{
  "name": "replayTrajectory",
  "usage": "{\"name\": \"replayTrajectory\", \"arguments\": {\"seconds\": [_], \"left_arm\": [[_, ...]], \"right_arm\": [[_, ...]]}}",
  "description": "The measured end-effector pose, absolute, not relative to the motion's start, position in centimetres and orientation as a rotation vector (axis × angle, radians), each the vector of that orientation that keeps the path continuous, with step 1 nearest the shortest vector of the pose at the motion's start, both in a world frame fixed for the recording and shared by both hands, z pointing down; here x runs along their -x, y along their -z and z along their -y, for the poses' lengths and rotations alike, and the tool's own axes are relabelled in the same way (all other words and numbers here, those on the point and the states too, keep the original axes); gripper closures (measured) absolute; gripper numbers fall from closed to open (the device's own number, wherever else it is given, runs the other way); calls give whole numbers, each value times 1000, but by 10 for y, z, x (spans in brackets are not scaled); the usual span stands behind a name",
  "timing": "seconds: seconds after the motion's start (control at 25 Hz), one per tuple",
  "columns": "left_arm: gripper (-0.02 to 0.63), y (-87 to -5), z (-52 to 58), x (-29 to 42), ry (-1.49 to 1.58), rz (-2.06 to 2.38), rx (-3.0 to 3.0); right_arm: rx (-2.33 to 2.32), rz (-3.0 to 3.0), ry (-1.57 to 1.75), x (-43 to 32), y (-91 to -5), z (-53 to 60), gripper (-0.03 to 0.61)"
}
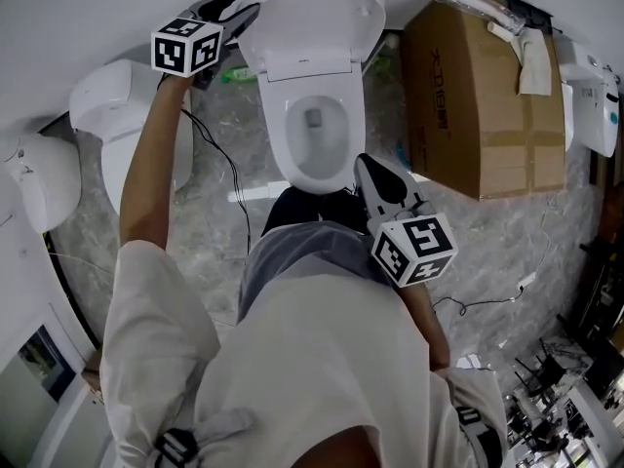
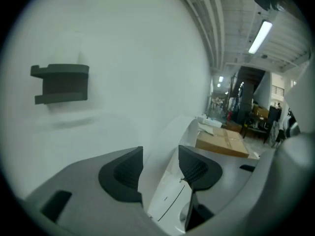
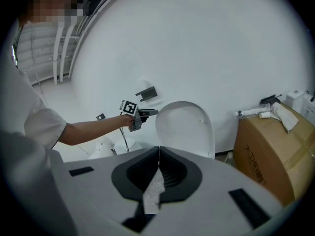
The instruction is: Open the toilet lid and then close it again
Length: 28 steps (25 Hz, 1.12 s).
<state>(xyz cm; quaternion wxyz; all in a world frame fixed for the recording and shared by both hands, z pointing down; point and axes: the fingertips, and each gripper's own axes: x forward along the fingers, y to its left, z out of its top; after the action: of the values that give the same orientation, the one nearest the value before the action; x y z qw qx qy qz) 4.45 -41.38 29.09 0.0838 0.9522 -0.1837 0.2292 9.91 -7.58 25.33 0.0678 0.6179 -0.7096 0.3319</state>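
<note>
The white toilet lid [image 1: 314, 10] stands raised against the wall, above the open bowl [image 1: 281, 135]. My left gripper [image 1: 237, 10] is at the lid's upper left edge. In the left gripper view its jaws [image 2: 161, 168] stand apart with the lid's edge [image 2: 170, 139] showing in the gap, and the pads do not press on it. My right gripper [image 1: 364, 164] hovers over the bowl's front right rim, shut with nothing in it. The right gripper view shows its closed jaws [image 3: 158, 163] aimed at the upright lid [image 3: 186, 127], with the left gripper [image 3: 152, 112] beside the lid.
A large cardboard box [image 1: 487, 105] stands right of the toilet with white parts on top. Other white toilets [image 1: 117, 105] sit at the left. A black cable [image 1: 229, 178] trails over the marble floor. A dark bracket [image 2: 61, 82] is fixed to the wall.
</note>
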Motion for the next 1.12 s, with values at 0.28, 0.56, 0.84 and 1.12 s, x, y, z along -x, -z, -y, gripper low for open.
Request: {"name": "replayTrajectory", "arguments": {"seconds": [0.28, 0.56, 0.84, 1.12], "left_arm": [[411, -305, 415, -52, -934, 386, -2934], [400, -309, 420, -65, -1032, 243, -2979], [402, -305, 418, -74, -1024, 143, -2999], [402, -303, 413, -79, -1025, 164, -3025]], "right_arm": [[-1881, 2099, -1001, -98, -256, 79, 568], [-1920, 2059, -1005, -92, -258, 80, 568], [-1937, 2038, -1016, -84, -262, 79, 568], [-1943, 2027, -1031, -86, -264, 67, 568]]}}
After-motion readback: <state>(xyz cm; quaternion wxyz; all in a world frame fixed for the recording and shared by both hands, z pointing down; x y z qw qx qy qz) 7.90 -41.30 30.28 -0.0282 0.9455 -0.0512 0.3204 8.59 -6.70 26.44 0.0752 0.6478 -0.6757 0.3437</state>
